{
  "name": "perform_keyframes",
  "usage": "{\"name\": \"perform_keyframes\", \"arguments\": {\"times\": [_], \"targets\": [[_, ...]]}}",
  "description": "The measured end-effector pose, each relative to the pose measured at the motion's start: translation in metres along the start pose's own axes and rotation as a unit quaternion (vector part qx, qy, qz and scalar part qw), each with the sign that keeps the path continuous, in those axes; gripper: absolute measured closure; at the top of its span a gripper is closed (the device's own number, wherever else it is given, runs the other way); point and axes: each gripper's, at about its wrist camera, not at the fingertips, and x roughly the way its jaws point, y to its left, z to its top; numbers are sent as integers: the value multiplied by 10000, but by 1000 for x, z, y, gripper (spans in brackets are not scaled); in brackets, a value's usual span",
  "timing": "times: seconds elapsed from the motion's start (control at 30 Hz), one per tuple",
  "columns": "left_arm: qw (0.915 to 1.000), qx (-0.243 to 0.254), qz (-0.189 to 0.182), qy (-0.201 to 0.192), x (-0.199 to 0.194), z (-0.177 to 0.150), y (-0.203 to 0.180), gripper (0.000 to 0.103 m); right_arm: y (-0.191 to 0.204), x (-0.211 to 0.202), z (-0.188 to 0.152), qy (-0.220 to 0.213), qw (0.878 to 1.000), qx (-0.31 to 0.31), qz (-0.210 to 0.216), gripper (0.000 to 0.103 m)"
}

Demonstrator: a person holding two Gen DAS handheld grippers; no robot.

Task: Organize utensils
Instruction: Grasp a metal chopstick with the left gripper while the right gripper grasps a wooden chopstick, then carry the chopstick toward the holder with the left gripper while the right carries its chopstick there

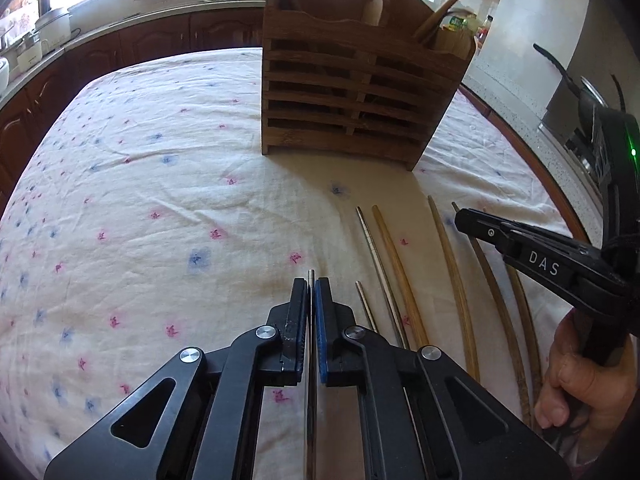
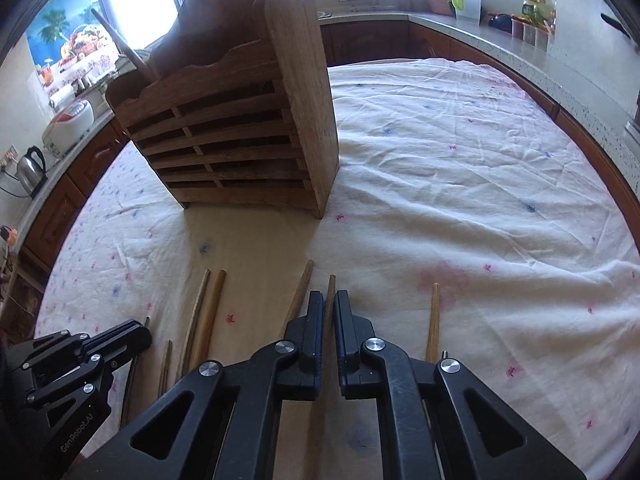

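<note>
A slatted wooden utensil holder (image 1: 352, 92) stands on the floral tablecloth, also in the right wrist view (image 2: 240, 136). Several chopsticks lie in front of it: metal ones (image 1: 374, 248) and wooden ones (image 1: 400, 276). My left gripper (image 1: 311, 286) is shut on a metal chopstick (image 1: 310, 280) whose tip pokes out between the pads. My right gripper (image 2: 329, 300) is shut on a wooden chopstick (image 2: 331, 288); it also shows in the left wrist view (image 1: 460, 216). More wooden chopsticks (image 2: 210, 312) lie on either side of it.
The tablecloth (image 1: 140, 200) covers a round table. Kitchen counters with brown cabinets (image 1: 132, 44) ring it. A rice cooker (image 2: 66, 124) and a kettle (image 2: 30, 168) stand on the left counter. A hand (image 1: 580, 380) holds the right gripper.
</note>
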Motion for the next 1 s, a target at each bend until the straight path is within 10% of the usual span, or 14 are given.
{"name": "perform_keyframes", "arguments": {"times": [0.33, 1.0], "targets": [[9938, -486, -766, -641, -76, 7, 21, 100, -1, -79, 2, -782, 9957, 184, 468, 98], [9785, -393, -1122, -1687, -177, 15, 22, 100, 12, -193, 13, -2026, 9767, 11, 712, 98]]}}
